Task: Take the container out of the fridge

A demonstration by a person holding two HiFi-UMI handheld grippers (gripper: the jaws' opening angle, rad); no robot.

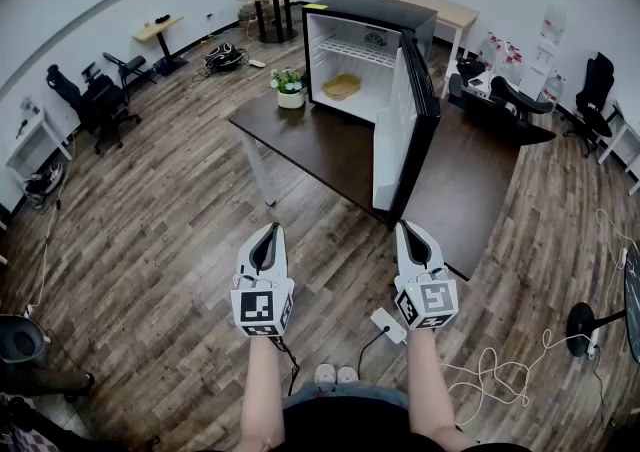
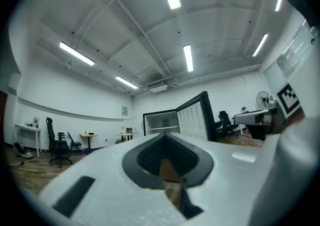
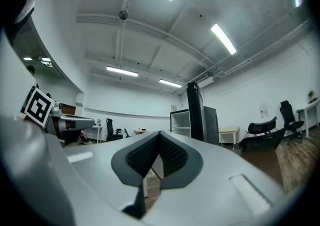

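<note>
Office room, wood floor [image 1: 150, 210], dark desk [image 1: 300, 145] with the fridge [image 1: 372, 15] at its far edge, door [image 1: 405, 130] swung open toward us.
Container [image 1: 342, 87] is a shallow tan tray sitting inside the fridge, below the wire shelf [image 1: 350, 48]. Potted plant [image 1: 290, 88] is at the desk's far left corner, just beside the fridge. We hold both units over the floor, short of the desk's near edge and well apart from the fridge: left hand-held gripper [image 1: 269, 230] jaws together, nothing between them; right hand-held gripper [image 1: 406, 228] likewise closed and empty.
</note>
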